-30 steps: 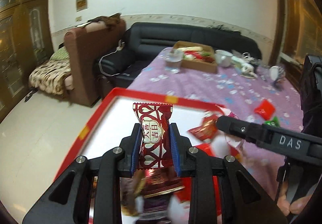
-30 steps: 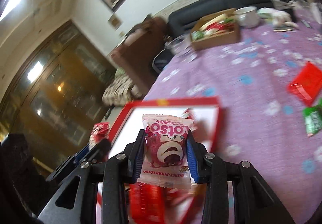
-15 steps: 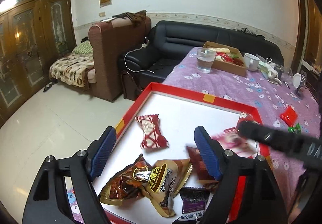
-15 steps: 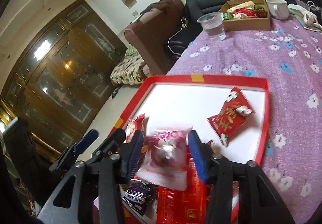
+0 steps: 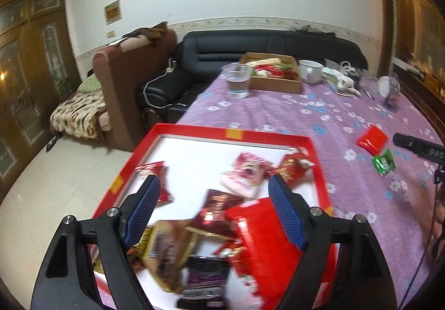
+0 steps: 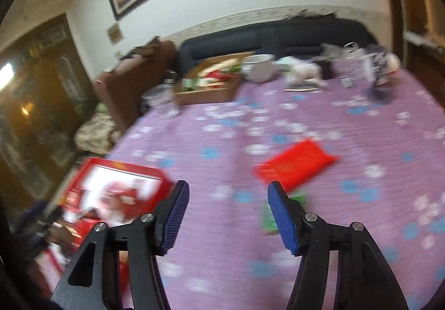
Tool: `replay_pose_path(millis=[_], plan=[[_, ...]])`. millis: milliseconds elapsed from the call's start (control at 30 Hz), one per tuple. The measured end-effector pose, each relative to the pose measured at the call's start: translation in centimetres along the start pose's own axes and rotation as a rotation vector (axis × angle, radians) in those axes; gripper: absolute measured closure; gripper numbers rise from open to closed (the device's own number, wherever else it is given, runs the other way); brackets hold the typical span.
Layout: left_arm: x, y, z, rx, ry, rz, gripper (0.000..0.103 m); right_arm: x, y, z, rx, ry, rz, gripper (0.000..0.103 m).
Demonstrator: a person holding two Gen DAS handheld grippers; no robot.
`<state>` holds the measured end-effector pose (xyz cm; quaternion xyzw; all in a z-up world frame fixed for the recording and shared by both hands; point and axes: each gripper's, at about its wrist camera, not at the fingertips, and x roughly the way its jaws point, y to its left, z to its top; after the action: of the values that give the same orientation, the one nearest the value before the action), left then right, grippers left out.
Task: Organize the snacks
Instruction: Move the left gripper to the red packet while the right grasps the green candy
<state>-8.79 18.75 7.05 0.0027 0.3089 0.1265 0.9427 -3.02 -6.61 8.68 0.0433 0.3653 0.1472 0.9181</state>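
- We hold the left gripper [image 5: 214, 211] over the near part of the red tray [image 5: 267, 136], its jaws wide apart and gripping nothing; the snacks lie below them in the tray.
- The tray sits at the near left edge of the purple flowered tablecloth [image 5: 292, 112], its long sides running away from us.
- In the tray, a pink packet [image 5: 244, 175] lies near the middle with its long axis tilted from near left to far right. Just right of it is a red patterned packet [image 5: 292, 168].
- A dark red candy [image 5: 154, 171] lies by the tray's left wall, partly hidden behind the left finger.
- Nearer us, a flat red pack [image 5: 258, 223], a brown packet [image 5: 167, 246] and a dark purple one [image 5: 205, 276] overlap, all blurred.
- Our right gripper [image 6: 228, 211] hangs over the bare cloth to the right of the tray, jaws opening and nothing between them.
- Beyond its fingers a red packet [image 6: 294, 165] lies flat on the cloth, long axis running from near left to far right.
- A green packet [image 6: 271, 212] lies just nearer, partly hidden behind the right finger.
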Motion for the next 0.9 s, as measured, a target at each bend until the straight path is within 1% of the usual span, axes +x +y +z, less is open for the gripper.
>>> replay_pose_path(millis=[33, 100, 200, 333, 367, 433, 467, 500, 533, 600, 633, 667, 733, 767, 833, 900], plan=[[-0.1, -0.7, 0.2, 0.012, -0.001, -0.01, 0.023, 0.4, -0.8, -0.3, -0.018, 0.014, -0.026, 0.035], [-0.2, -1.8, 0.3, 0.033, 0.0, -0.023, 0.023, 1.3, -1.8, -0.6, -0.033, 0.05, -0.04, 0.035], [-0.2, -3.8, 0.4, 0.082, 0.008, -0.045, 0.023, 3.0, -1.9, -1.3, -0.037, 0.092, -0.012, 0.036], [-0.4, -6.7, 0.5, 0.149, 0.002, -0.063, 0.023, 4.4, -1.8, -2.0, -0.06, 0.116, -0.012, 0.037], [-0.4, -7.4, 0.5, 0.164, 0.004, -0.072, 0.023, 5.0, -1.8, -2.2, -0.061, 0.136, -0.02, 0.041], [-0.4, -8.6, 0.6, 0.192, 0.004, -0.084, 0.023, 5.7, -2.4, -2.3, -0.044, 0.163, -0.032, 0.059], [-0.4, -9.2, 0.7, 0.207, 0.004, -0.088, 0.023, 5.6, -2.7, -2.2, -0.035, 0.152, -0.041, 0.069], [-0.3, -9.8, 0.8, 0.223, 0.002, -0.095, 0.023, 5.4, -3.2, -2.1, -0.015, 0.15, -0.035, 0.072], [-0.2, -10.6, 1.1, 0.246, 0.0, -0.105, 0.023, 5.3, -3.9, -2.0, 0.02, 0.154, -0.025, 0.072], [0.1, -12.0, 1.7, 0.291, -0.003, -0.112, 0.023, 4.8, -5.6, -1.7, 0.114, 0.152, 0.017, 0.076], [0.3, -12.8, 2.2, 0.313, -0.01, -0.115, 0.023, 4.4, -6.4, -1.6, 0.157, 0.14, 0.035, 0.078], [0.7, -13.8, 2.8, 0.335, -0.016, -0.126, 0.023, 3.9, -7.4, -1.4, 0.208, 0.119, 0.052, 0.084], [1.5, -15.7, 3.7, 0.377, -0.005, -0.16, 0.021, 2.8, -10.2, -1.2, 0.354, 0.071, 0.09, 0.088], [2.1, -16.9, 4.1, 0.405, 0.01, -0.186, 0.02, 2.6, -11.3, -1.3, 0.405, 0.069, 0.103, 0.089], [3.2, -18.8, 4.6, 0.438, 0.03, -0.194, 0.02, 3.0, -12.8, -1.5, 0.461, 0.099, 0.105, 0.089], [4.3, -20.3, 5.2, 0.461, 0.034, -0.215, 0.02, 3.4, -13.9, -1.8, 0.516, 0.126, 0.136, 0.089]])
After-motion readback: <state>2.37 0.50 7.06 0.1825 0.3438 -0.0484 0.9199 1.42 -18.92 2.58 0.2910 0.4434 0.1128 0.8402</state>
